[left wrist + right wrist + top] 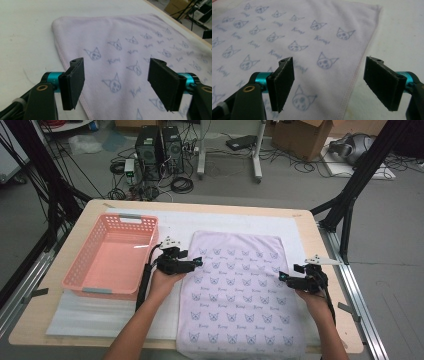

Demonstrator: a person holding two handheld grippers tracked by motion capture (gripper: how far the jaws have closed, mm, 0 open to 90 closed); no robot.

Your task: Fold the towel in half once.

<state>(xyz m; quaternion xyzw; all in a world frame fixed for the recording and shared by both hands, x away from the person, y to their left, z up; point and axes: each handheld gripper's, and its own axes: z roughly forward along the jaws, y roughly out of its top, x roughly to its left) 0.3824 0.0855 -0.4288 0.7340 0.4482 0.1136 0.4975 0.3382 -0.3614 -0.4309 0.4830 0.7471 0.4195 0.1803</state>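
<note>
On the white table cover (210,222), a pale towel (240,290) printed with cat faces is lying flat. Left gripper (196,263) is hovering at its nine o'clock edge, right gripper (283,277) at three o'clock, both with jaws gaping, gripping nothing.

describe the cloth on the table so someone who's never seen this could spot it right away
On the wooden table, over a white mat, to the right of the pink basket, lies a pale lilac towel spread flat. The left tool and right tool flank its side edges. Its rows of small blue-grey cat faces with script lettering set it apart from the plain mat and basket.
</note>
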